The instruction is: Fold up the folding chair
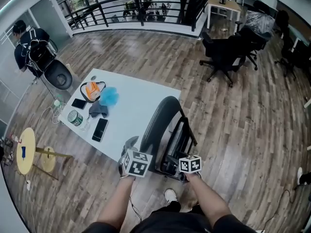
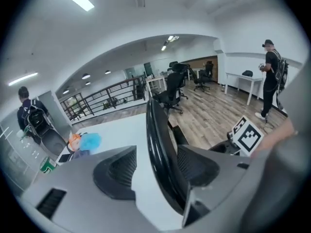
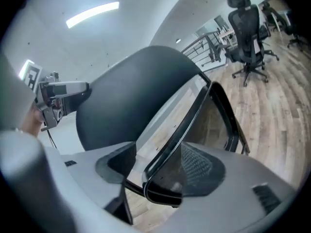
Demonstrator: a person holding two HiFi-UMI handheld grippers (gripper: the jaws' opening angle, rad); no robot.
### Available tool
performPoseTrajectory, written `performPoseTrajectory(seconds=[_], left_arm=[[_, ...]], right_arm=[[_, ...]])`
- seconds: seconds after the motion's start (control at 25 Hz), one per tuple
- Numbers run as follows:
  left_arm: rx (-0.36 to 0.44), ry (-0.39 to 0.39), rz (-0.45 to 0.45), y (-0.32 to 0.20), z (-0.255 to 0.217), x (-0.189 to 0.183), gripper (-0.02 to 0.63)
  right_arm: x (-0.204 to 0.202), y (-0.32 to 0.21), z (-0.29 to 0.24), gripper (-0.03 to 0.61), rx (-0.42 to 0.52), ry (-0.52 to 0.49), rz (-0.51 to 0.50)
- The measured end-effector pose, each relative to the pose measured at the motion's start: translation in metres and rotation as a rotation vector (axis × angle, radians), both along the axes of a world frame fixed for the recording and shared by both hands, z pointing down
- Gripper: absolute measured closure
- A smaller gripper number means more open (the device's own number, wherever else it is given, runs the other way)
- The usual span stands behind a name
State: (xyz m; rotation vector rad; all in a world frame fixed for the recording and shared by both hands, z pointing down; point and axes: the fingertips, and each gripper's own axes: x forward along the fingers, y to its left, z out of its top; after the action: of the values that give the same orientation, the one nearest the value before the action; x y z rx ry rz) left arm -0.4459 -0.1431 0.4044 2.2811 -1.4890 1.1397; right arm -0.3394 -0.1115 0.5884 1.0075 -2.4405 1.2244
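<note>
While the folding chair is standing on the wood floor at the person's twelve o'clock, with the white table lying just beside it at its ten o'clock, both grippers are hovering at its near side.

The left gripper is holding its jaws apart. The thin black rim of the chair back is running up between them, close against the three o'clock jaw and clear of the other, so nothing is being clamped. The right gripper is likewise standing wide, with a glossy black frame tube passing between its jaws unpinched.

I am judging the chair to be rigid and fairly heavy for such jaws. Its moulded back and tubing are looking smooth and likely slippery, and its hinges may be pivoting stiffly. The tube and the rim are offering the surest holds, while the broad panel is giving nothing to bite.

No brand or lettering is showing on the chair. The grippers' cubes are carrying only square markers, and the green can at the table's nine o'clock end is wearing a label too small to read.
</note>
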Motion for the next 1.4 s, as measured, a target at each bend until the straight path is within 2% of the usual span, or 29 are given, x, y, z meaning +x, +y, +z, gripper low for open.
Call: performPoseTrajectory(seconds=[0.08,0.2,0.44,0.52,0.6,0.72,0.8,0.92,1.08,1.4], left_arm=[[0.053,0.057,-0.029,0.015,-0.016,0.0,0.351],[0.104,0.164,-0.037,0.036,-0.036,0.024,0.367],[0.095,0.311,0.062,0.097,-0.05,0.122,0.432],[0.114,0.362,0.09,0.118,-0.055,0.159,0.492],[0.15,0.411,0.106,0.14,-0.061,0.195,0.556],[0.2,0.467,0.12,0.174,-0.067,0.243,0.604],[0.214,0.485,0.139,0.195,-0.067,0.268,0.607],[0.208,0.518,0.176,0.23,-0.065,0.3,0.607],[0.215,0.571,0.216,0.275,-0.068,0.333,0.607],[0.25,0.599,0.243,0.35,-0.069,0.364,0.607]], right_arm=[[0.017,0.013,-0.023,0.304,0.07,0.047,0.026],[0.044,0.04,-0.07,0.304,0.151,0.07,0.049],[0.125,0.11,-0.152,0.304,0.326,0.128,0.165],[0.159,0.134,-0.171,0.317,0.38,0.156,0.222],[0.198,0.158,-0.189,0.384,0.45,0.214,0.297],[0.257,0.198,-0.219,0.536,0.588,0.319,0.425],[0.283,0.221,-0.24,0.561,0.676,0.358,0.476],[0.31,0.255,-0.264,0.563,0.761,0.406,0.511],[0.347,0.295,-0.282,0.563,0.799,0.474,0.578],[0.394,0.373,-0.266,0.565,0.754,0.533,0.658]])
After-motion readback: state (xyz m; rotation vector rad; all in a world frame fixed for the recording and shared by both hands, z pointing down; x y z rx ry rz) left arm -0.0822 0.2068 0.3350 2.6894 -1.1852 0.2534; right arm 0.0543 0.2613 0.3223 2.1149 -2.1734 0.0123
